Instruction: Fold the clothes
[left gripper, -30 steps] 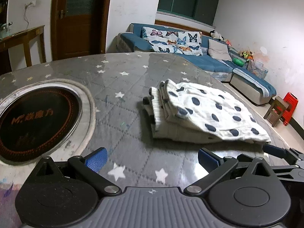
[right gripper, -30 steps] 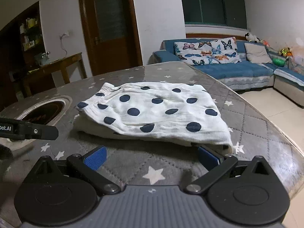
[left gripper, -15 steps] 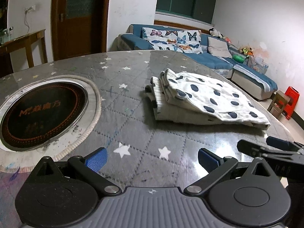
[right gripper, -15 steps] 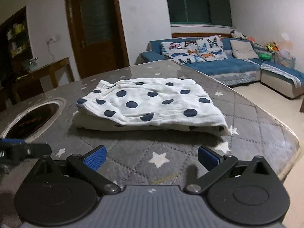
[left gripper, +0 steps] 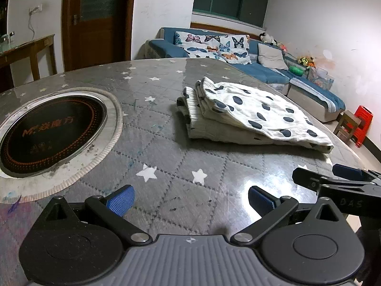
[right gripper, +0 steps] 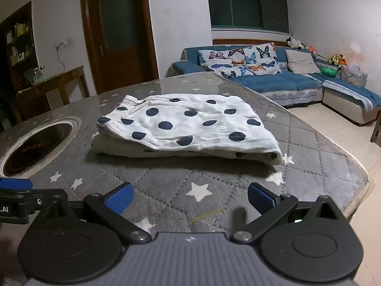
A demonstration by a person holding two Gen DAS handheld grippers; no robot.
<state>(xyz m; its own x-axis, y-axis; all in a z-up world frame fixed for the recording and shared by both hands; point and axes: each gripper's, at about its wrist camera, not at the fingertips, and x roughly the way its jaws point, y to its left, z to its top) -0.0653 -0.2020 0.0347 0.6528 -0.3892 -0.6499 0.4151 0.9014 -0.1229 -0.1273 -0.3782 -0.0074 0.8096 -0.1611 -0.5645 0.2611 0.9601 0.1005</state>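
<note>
Ahead of both tongs, left [left gripper: 189, 199] and right [right gripper: 190, 197], each spread apart and holding nothing, the spotted garment [right gripper: 188, 127] lies folded flat on the table [right gripper: 309, 147], seemingly finished, so neither needs to grip

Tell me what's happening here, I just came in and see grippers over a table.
A person is folding clothes with two handheld grippers. The polka-dot garment lies folded in a neat stack on the star-patterned table. The left gripper and right gripper are both open, holding nothing, short of the cloth.
</note>
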